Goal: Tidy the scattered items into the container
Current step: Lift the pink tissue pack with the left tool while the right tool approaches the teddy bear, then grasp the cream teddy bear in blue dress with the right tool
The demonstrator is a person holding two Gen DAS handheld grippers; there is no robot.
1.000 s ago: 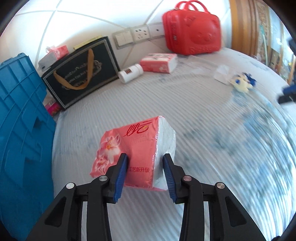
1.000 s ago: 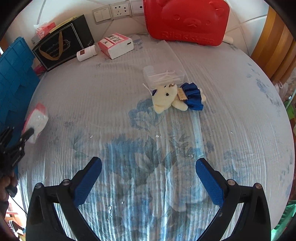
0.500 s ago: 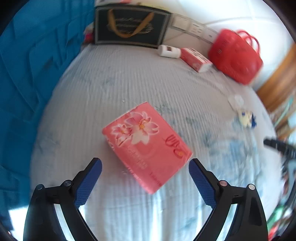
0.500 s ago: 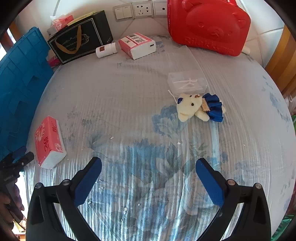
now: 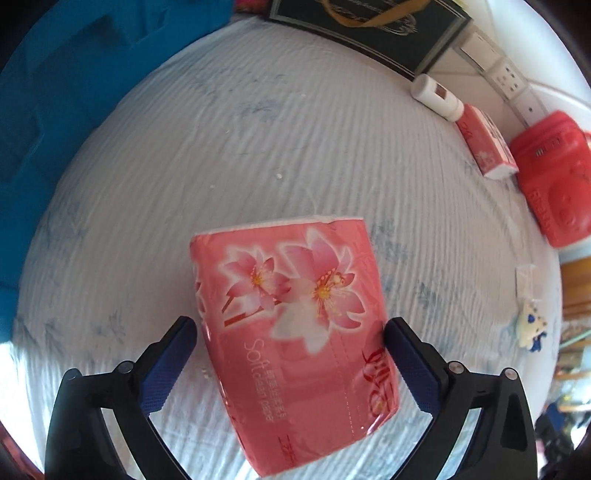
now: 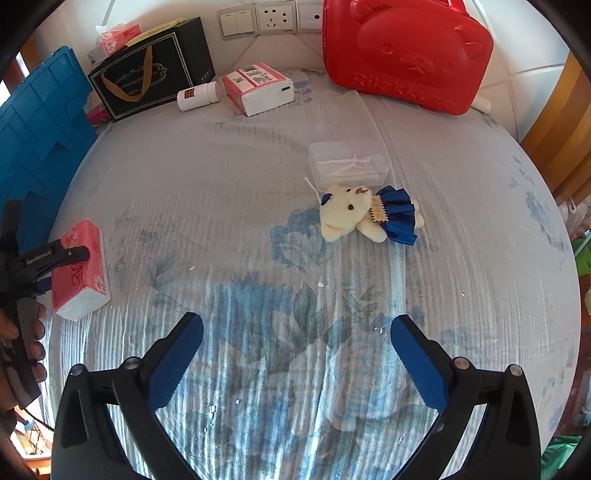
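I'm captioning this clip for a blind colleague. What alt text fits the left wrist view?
A pink flower-printed tissue pack lies on a pale bedsheet between the opening left tongs, whose blue pads look just clear of it. Beyond it lie a white bottle, a red case and a black gift bag.

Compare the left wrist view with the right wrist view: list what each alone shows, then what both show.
Left wrist only: the tissue pack's flowered front, lying between the opening left gripper's fingers.
Right wrist only: the right gripper, open over bare sheet, and the person's hand on the left gripper's handle.
Both: tissue pack, red case, black bag, white bottle, teddy bear.
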